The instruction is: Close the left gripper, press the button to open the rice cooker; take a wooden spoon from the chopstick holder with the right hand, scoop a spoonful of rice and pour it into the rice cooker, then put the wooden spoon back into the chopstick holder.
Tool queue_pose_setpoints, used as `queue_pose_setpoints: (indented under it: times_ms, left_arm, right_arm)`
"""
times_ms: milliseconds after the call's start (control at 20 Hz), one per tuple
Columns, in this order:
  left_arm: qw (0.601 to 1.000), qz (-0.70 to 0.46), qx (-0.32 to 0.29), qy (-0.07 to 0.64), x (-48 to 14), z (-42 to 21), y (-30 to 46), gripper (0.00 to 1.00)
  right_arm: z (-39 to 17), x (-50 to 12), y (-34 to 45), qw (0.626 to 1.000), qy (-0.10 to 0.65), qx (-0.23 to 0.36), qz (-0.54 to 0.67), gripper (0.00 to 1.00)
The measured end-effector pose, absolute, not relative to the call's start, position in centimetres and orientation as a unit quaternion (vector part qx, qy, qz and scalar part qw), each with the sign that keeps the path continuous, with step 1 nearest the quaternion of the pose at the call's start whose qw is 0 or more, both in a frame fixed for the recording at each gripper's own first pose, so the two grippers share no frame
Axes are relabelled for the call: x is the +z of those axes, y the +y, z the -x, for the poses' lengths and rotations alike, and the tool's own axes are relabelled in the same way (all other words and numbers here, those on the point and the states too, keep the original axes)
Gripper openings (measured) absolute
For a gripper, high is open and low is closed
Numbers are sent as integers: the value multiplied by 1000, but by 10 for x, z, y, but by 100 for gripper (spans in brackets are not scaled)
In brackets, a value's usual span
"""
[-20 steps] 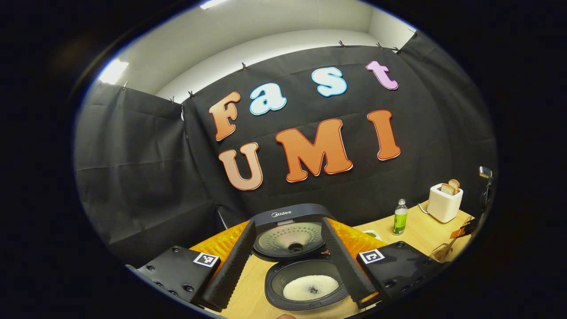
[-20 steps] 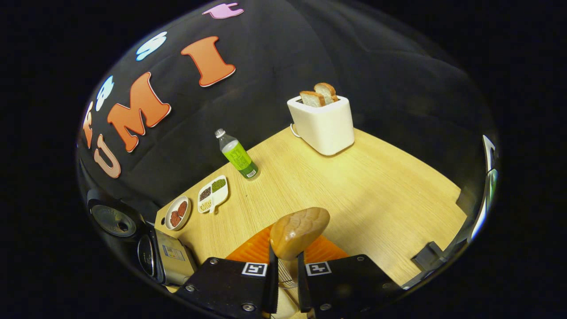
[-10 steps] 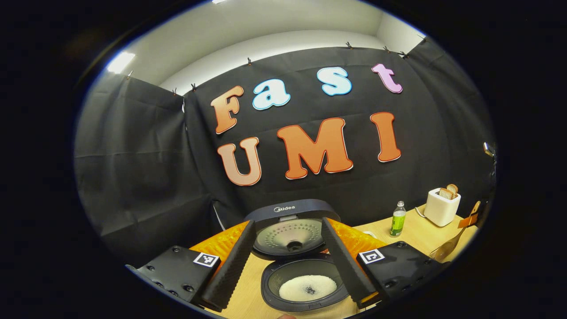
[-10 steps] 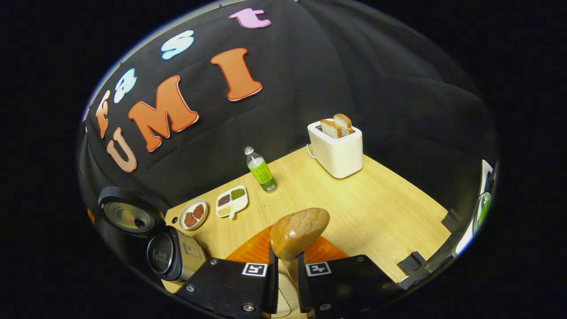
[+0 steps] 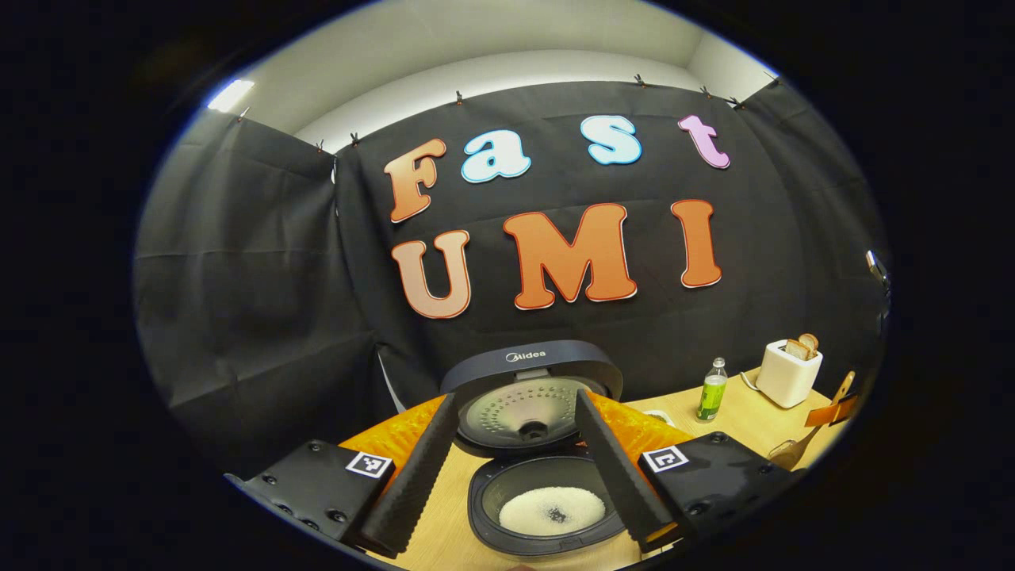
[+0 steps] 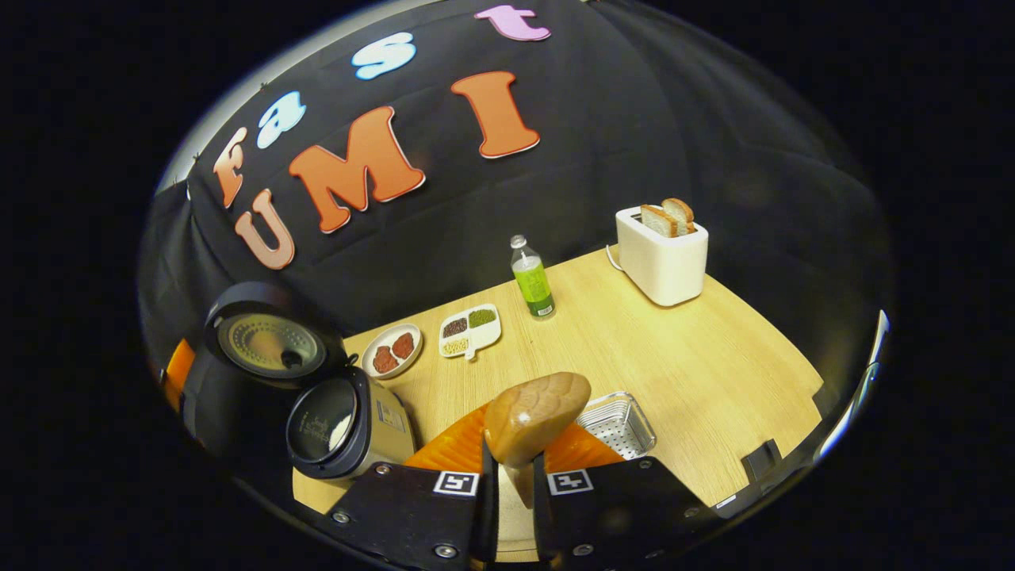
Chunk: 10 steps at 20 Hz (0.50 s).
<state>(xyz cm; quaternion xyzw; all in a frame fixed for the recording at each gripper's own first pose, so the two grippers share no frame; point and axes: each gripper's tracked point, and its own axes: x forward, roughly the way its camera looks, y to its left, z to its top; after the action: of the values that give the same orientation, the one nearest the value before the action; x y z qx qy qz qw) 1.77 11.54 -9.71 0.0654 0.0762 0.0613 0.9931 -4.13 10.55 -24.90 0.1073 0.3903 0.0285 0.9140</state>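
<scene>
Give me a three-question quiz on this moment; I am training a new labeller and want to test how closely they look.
1. True or false: the rice cooker has its lid closed.
2. What is the right gripper holding? A) the green bottle B) the wooden spoon C) a slice of bread
3. Fill in: the white stuff in the cooker's inner pot is ____.

Key:
1. False; the lid stands open and the inner pot shows.
2. B; both fingers press on its handle, the bowl rising above them.
3. Rice.
</scene>
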Motion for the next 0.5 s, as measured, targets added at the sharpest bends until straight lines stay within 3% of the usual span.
queue_pose_setpoints:
  times_ms: [50,150,200,300,350,500]
  left_arm:
    - [993,-65,61,80,-100,-18,120,91]
    - [993,-61,59,86,-103,-19,126,91]
    - [993,-59,57,88,-106,-19,130,99]
    - [992,-57,53,95,-110,-21,136,99]
    - [992,-56,50,97,-112,-22,140,91]
    - [992,-62,38,101,-114,-29,146,90]
  right_arm:
    - [47,-260,107,911,400,27,-96,18]
    - [57,-280,112,906,416,24,-74,18]
    - [61,-289,113,904,422,22,-62,17]
    - [66,-305,115,904,426,14,-35,17]
    - [66,-312,115,905,426,10,-20,17]
    - [60,-323,115,915,402,-5,16,18]
